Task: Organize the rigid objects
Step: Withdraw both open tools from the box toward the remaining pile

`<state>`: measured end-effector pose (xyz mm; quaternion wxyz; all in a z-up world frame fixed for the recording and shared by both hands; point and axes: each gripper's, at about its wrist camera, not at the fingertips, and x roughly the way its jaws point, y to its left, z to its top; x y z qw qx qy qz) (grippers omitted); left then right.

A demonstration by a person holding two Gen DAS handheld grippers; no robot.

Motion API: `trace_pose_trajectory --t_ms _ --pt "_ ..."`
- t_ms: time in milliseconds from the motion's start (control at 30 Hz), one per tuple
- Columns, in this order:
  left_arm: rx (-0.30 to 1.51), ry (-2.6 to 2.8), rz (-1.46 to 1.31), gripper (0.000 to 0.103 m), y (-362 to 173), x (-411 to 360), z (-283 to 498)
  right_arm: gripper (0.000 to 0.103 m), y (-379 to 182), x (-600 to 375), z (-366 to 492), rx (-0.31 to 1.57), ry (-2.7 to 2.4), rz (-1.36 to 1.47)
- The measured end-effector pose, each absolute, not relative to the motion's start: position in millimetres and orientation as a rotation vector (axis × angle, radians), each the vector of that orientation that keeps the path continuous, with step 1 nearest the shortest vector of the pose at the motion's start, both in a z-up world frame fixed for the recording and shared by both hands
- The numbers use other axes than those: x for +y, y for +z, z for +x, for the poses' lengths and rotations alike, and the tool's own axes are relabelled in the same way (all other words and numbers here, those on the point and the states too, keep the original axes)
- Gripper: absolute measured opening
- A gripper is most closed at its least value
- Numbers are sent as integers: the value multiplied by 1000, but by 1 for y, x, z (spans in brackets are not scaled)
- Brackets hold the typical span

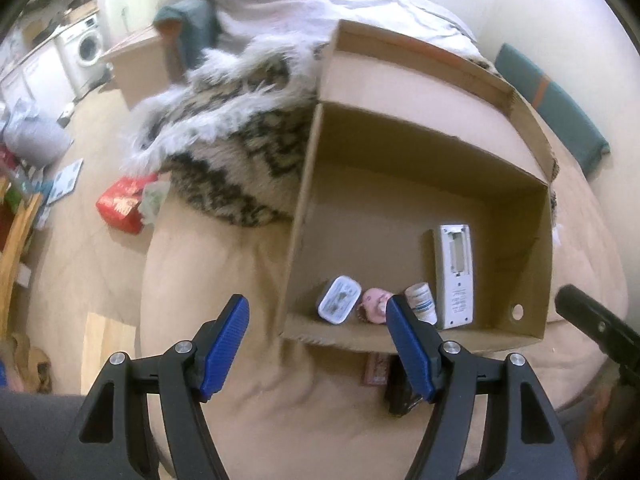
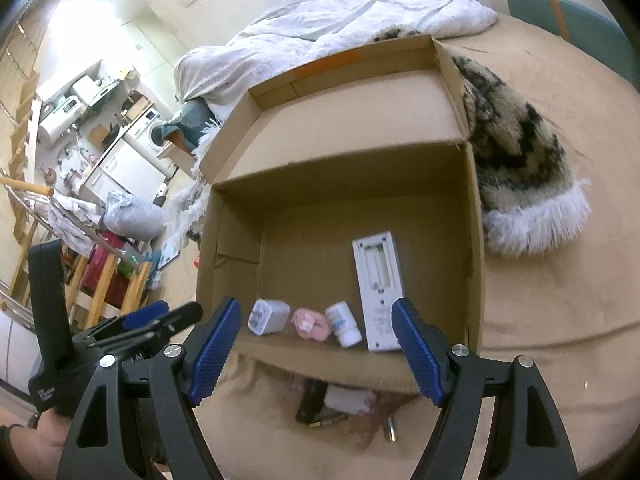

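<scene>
While both claws stand wide open and hold nothing, the left gripper (image 1: 318, 346) and right gripper (image 2: 316, 350) hover at the near rim of the brown cardboard box (image 2: 474, 240). Four items already line its near wall; the dark loose pieces (image 2: 320, 404) at lower centre should be picked one by one.

One cardboard box (image 2: 474, 240), four small objects inside.

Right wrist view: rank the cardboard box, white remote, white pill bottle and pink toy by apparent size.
1. Open brown cardboard box
2. Long white remote control lying face down
3. Small white pill bottle and small pink toy: they look alike in size, so unranked.
</scene>
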<state>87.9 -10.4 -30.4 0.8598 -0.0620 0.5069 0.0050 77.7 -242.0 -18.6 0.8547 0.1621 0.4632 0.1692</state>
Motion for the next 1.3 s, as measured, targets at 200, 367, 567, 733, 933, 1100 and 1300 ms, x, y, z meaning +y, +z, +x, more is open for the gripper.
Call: trace_pose_trajectory --t_ms 200,367,567,733,933,1100,1300 --pt "1048 24 -126 68 -35 -4 76 82 -22 -248 64 976 324 315" --pt "1098 -26 -134 68 -46 -5 72 82 -32 -256 56 1011 297 313" --pt "1169 -24 -141 68 -67 -7 69 82 -61 -265 54 1170 307 365" --pt "1269 -72 -99 66 -96 -31 73 82 -95 -267 58 1325 249 403" --pt "1376 -119 -38 48 -133 -62 94 82 -106 -265 67 1356 228 415" --pt "1454 -124 -14 47 -160 -78 107 82 -109 -261 68 1372 224 390" --pt "1451 -121 40 37 -173 -93 111 82 -113 -256 70 1381 210 385"
